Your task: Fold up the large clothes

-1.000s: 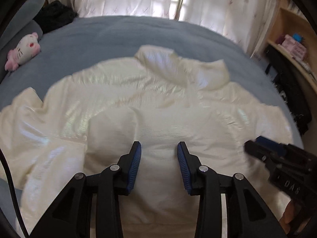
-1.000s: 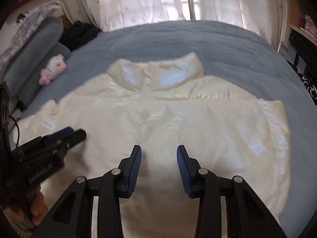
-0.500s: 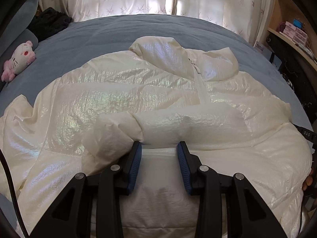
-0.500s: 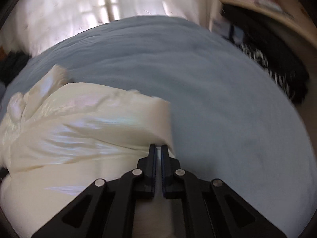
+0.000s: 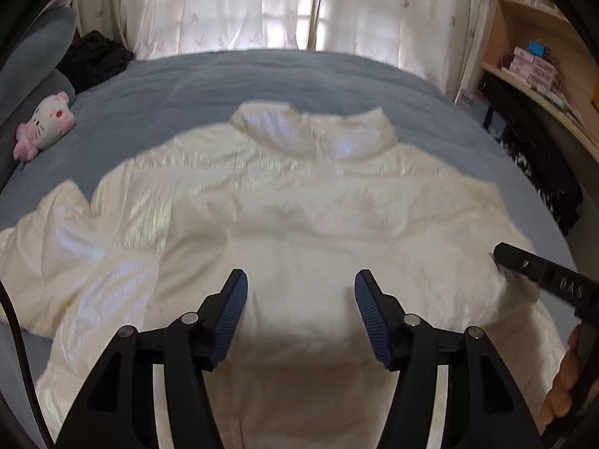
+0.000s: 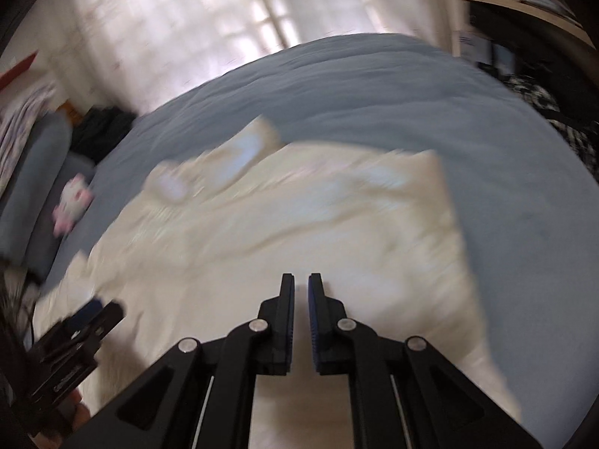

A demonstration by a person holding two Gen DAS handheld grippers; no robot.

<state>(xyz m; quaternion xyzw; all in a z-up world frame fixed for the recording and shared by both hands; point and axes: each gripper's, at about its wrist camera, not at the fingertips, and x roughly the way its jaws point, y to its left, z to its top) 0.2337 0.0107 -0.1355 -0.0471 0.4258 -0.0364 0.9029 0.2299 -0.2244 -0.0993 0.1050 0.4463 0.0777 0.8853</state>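
Note:
A cream puffy jacket (image 5: 318, 224) lies front-up on the blue bed (image 5: 224, 86), collar (image 5: 310, 131) at the far side and one sleeve (image 5: 299, 209) folded across the chest. My left gripper (image 5: 300, 280) hovers over the lower front. Its jaws are opening, with nothing between the blue pads. In the right wrist view the left gripper (image 6: 101, 310) shows at the lower left. My right gripper (image 6: 299, 280) is shut on the jacket (image 6: 299, 224) near its right side. From the left wrist view its tip (image 5: 501, 254) sinks into puckered fabric there.
A pink and white plush toy (image 5: 45, 123) and a black heap of clothes (image 5: 93, 56) lie at the bed's far left. Wooden shelves (image 5: 543, 67) and dark cloth (image 5: 543, 172) stand along the right. Curtains hang behind. A hand (image 5: 565, 381) shows at the right edge.
The left jaws spread wider and drew back from the folded sleeve. The right gripper closed at the jacket's right edge, then swung left over the jacket.

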